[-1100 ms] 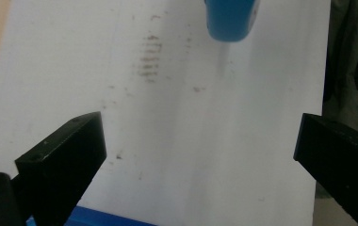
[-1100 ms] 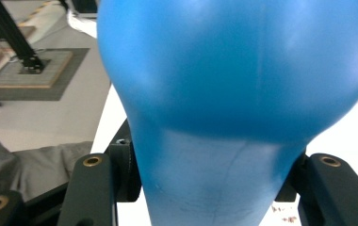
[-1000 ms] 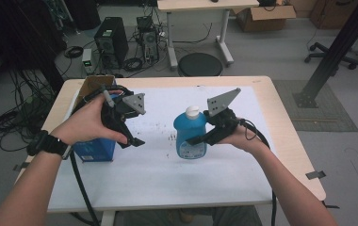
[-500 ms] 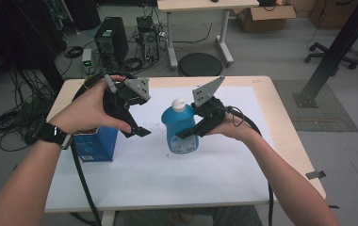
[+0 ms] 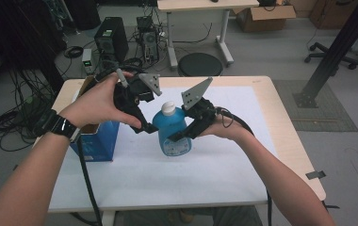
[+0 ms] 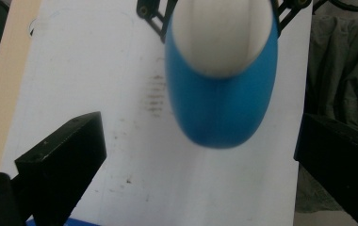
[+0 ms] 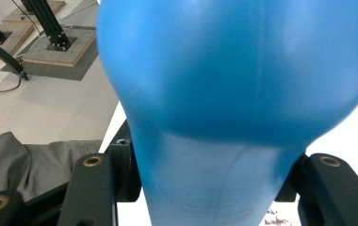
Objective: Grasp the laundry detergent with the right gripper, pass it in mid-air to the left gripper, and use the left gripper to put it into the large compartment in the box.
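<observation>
No text, brand name, number or sign can be read in any view. The blue bottle [image 5: 172, 132] carries a pale label on its lower front, at about 6 o'clock on its body in the high view, but any print on it is too small and blurred to make out. The blue box [image 5: 94, 143] at the counter's 9 o'clock side shows faint markings that cannot be read either.

Bottle [image 5: 172, 129] right of box [image 5: 93, 141], on table [image 5: 280, 122].
</observation>
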The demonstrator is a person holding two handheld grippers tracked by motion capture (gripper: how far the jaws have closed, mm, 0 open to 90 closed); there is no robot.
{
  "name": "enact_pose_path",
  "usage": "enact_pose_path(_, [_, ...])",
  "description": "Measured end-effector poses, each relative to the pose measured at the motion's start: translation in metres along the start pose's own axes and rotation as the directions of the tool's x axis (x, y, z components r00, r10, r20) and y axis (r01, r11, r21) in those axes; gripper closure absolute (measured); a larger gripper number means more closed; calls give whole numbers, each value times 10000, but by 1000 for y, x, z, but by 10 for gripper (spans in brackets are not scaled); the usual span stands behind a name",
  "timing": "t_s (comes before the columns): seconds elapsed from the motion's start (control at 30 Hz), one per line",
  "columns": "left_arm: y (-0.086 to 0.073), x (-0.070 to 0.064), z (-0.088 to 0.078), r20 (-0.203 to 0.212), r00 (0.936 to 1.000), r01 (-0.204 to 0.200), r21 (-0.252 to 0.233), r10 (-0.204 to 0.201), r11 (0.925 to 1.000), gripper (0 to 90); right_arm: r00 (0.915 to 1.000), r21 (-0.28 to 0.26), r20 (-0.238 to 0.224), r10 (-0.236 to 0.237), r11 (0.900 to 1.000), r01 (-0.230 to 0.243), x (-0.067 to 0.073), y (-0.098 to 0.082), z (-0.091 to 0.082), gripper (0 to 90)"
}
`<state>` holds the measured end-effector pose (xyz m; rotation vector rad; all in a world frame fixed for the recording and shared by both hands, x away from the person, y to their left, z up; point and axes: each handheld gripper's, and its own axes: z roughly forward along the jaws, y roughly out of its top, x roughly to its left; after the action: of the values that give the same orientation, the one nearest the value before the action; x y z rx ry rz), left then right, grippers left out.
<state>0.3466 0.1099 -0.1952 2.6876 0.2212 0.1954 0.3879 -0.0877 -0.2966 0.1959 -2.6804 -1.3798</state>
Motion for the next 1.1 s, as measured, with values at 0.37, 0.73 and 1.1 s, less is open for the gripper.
enact_pose_path(0.37, [17,-1,16,207,9998,11,391,-20,9992,35,9999,-42,52,-98,9999,98,-1,6,3,434])
enact_pose_path(0.73, [28,-1,26,176,9998,82,511,-91,9987,38,9999,-68,145,-33,10000,34,0,5,1,434])
enact_pose_path(1.1, [35,-3,29,213,9998,-67,500,57,9987,96,9997,-59,226,1,10000,1,0,4,-2,434])
